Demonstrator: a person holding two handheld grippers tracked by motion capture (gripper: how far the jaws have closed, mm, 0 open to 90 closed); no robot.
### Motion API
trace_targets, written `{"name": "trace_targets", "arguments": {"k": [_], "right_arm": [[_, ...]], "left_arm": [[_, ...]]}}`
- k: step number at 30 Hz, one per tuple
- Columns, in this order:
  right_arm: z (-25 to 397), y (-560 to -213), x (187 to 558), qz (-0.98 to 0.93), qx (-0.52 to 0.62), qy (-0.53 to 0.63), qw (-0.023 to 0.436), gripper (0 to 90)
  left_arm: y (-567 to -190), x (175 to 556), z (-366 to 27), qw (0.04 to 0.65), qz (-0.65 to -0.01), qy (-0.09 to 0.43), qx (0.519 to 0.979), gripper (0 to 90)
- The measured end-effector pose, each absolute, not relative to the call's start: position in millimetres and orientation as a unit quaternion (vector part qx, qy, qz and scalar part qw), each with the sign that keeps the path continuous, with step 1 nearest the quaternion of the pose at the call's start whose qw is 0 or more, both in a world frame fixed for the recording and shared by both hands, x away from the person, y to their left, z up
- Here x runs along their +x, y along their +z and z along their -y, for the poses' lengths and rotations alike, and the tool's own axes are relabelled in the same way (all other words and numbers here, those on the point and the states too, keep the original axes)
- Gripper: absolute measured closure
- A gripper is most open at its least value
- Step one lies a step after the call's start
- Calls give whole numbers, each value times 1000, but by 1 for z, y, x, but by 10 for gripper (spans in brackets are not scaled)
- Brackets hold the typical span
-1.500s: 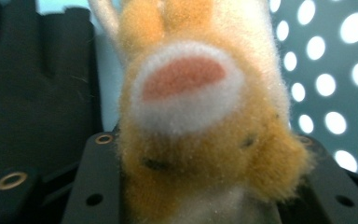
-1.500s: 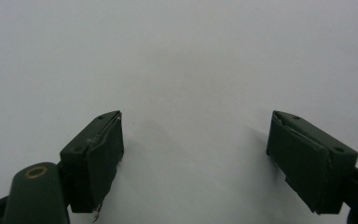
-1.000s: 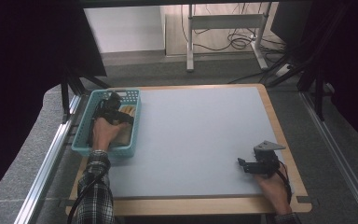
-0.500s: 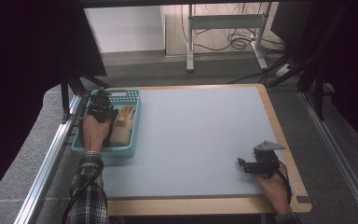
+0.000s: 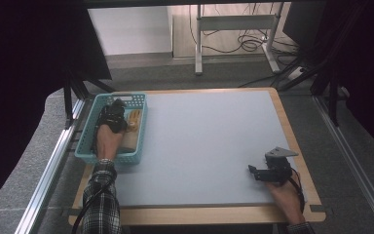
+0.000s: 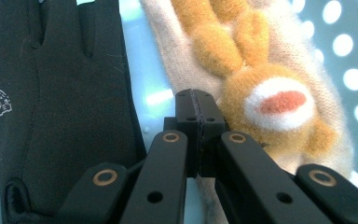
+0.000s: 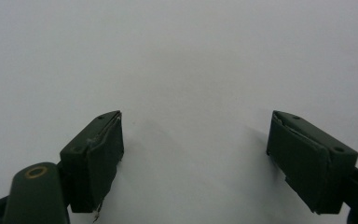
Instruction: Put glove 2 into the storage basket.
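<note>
- Left gripper point(image 5: 118, 108): sitting in the left-centre of the high view, inside the basket, with the person's left hand point(image 5: 109, 139) gripping it from below and a plaid sleeve point(image 5: 100, 197) trailing to the bottom edge. In the left gripper view point(image 6: 196, 108) its jaws are standing pressed flat together at centre frame, with nothing visibly caught between them.
- Basket point(image 5: 86, 153): a teal plastic basket with perforated walls, lying at the left edge of the table, left-centre of the high view.
- Black glove point(image 6: 60, 98): lying flat on the basket floor, occupying the left half of the left gripper view, fingers pointing toward the top of the frame, a small white logo showing near the left edge.
- Plush mitten point(image 6: 261, 84): a cream knitted piece bearing an orange animal face with a white muzzle, lying in the upper right of the left gripper view, just beside the black glove; the shut jaw tips are hovering at its lower left edge. In the high view it is showing as a tan patch point(image 5: 134, 120) to the right of the left gripper.
- Right gripper point(image 5: 258, 171): resting in the lower right of the high view, held by the person's right hand point(image 5: 285, 194). In the right gripper view point(image 7: 193, 140) its jaws are standing wide apart, holding nothing.
- Table point(image 5: 209, 136): a pale grey top with a wooden border, filling the middle of the high view.
</note>
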State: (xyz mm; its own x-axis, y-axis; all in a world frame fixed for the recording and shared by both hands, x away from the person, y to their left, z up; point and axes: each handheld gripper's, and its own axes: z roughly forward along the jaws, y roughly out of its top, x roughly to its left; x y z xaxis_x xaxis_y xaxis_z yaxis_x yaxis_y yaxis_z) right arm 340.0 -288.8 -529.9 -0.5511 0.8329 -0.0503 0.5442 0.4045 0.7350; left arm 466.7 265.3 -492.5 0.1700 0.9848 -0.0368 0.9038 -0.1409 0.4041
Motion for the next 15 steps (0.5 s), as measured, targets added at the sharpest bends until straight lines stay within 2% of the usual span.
{"name": "trace_targets", "arguments": {"k": [5,15], "right_arm": [[289,-530,340,-811,424,343,211,181],[289,-530,340,-811,424,343,211,181]], "left_arm": [[-493,464,-274,187,-640,121,735,900],[-480,453,-292,220,-651,153,711,650]]}}
